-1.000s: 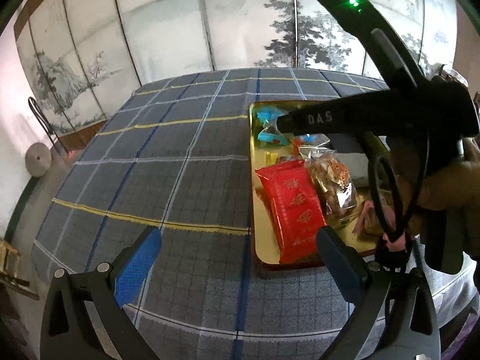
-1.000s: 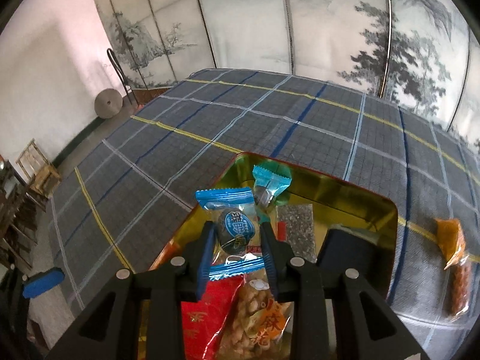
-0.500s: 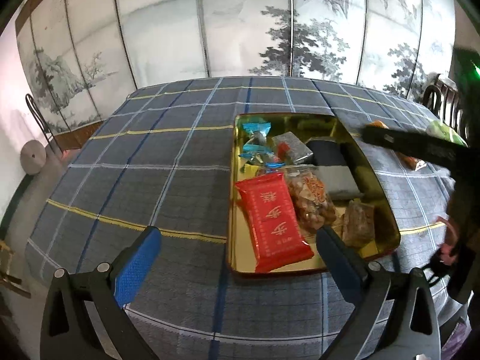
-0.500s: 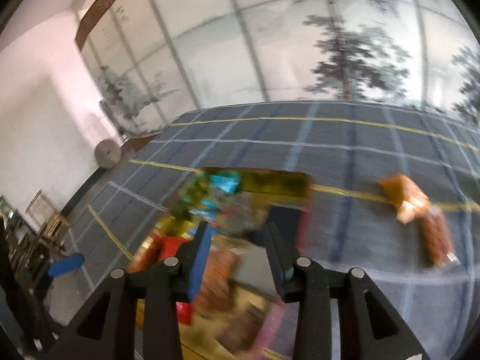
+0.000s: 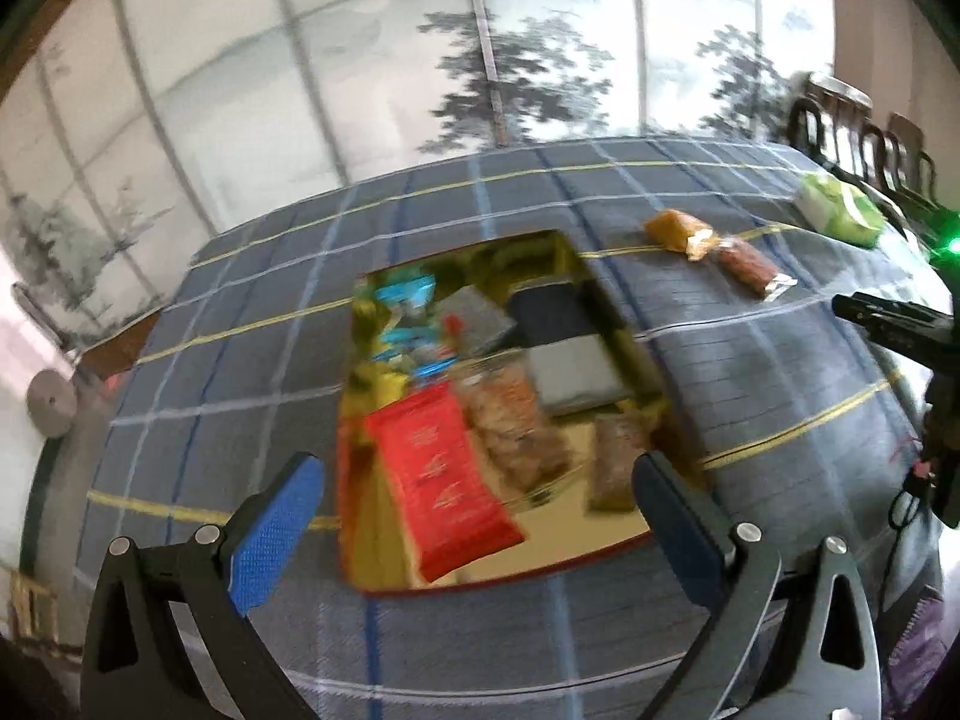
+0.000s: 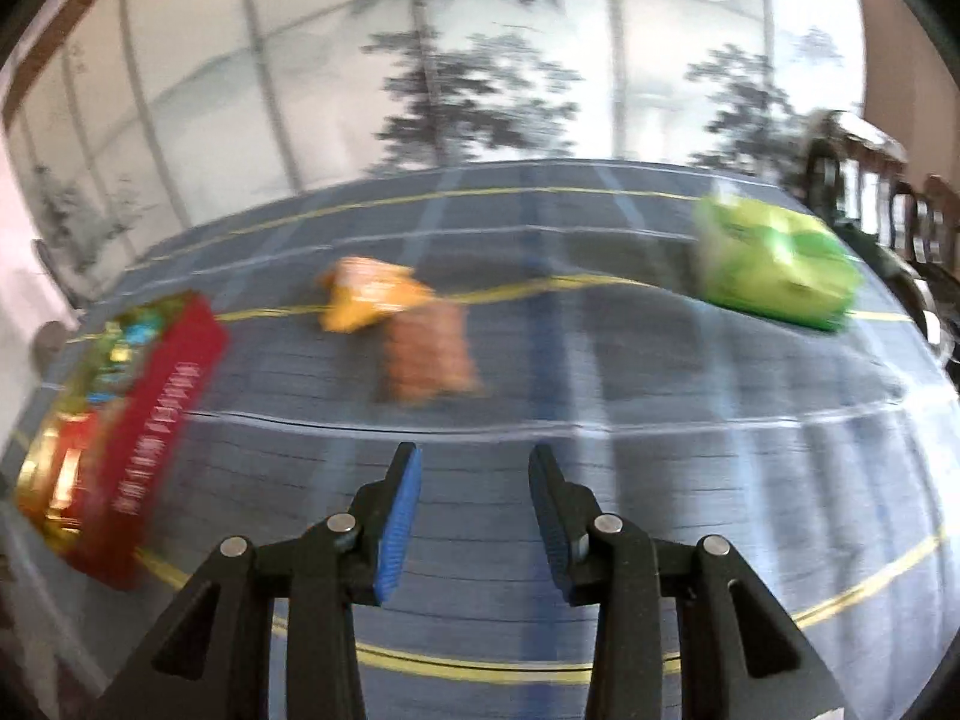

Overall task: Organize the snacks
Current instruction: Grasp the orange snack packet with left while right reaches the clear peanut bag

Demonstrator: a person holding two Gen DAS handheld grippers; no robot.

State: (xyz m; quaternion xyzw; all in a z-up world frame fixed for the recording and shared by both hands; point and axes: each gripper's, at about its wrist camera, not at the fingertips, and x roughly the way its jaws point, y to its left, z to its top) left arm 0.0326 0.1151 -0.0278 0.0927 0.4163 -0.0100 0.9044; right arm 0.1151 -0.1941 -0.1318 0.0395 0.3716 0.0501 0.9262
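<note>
A gold tray (image 5: 360, 564) with red outer walls holds several snacks, among them a red packet (image 5: 444, 480). It lies just beyond my left gripper (image 5: 474, 516), which is wide open and empty. An orange packet (image 5: 675, 228), a brown packet (image 5: 750, 261) and a green bag (image 5: 840, 213) lie on the cloth to the tray's right. My right gripper (image 6: 474, 510) is open and empty above bare cloth, short of the orange packet (image 6: 369, 294), the brown packet (image 6: 429, 354) and the green bag (image 6: 774, 267). The tray (image 6: 150, 420) is at its left. Both views are blurred.
The table carries a grey plaid cloth (image 5: 240, 360). A painted folding screen (image 5: 480, 60) stands behind it. Dark wooden chairs (image 5: 864, 138) stand at the right edge. The right gripper's body (image 5: 900, 324) reaches in from the right in the left wrist view.
My right gripper has left the tray and swung right over the cloth toward the loose packets, its jaws a little wider. The left gripper has shifted slightly and stays open.
</note>
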